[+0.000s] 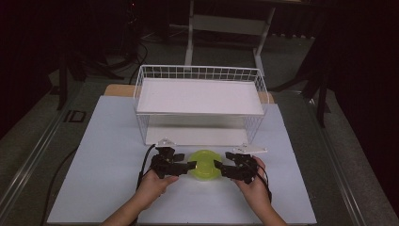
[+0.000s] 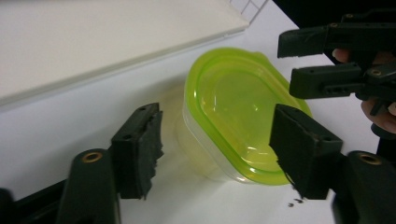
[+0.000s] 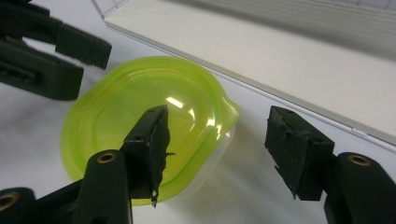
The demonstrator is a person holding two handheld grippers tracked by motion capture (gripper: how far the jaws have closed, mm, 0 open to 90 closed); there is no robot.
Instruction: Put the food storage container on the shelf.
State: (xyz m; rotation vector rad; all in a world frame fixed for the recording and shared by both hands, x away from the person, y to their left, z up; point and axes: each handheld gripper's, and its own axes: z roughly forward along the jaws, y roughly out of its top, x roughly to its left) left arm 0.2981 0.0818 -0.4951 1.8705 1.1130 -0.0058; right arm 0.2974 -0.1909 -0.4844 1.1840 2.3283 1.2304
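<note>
A clear plastic container (image 1: pixel 204 165) with a glossy lime-green lid is flanked on the white table (image 1: pixel 103 155) by the left gripper (image 1: pixel 192 165) and right gripper (image 1: pixel 218 165), jaws parted, unclamped. Just beyond, a white wire rack (image 1: pixel 200 101) is seen.

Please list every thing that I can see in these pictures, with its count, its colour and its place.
container: one, clear body with a yellow-green lid, on the table near the person, between the two grippers.
wire shelf rack: one, white, two levels, at the far middle of the table behind the container.
table: one, white top, under everything.
desk frame: one, pale, on the floor beyond the table.
left gripper: one, black, at the container's left side, jaws apart around its edge.
right gripper: one, black, at the container's right side, jaws apart.
hands: two, each holding one gripper, coming in from the bottom edge.
</note>
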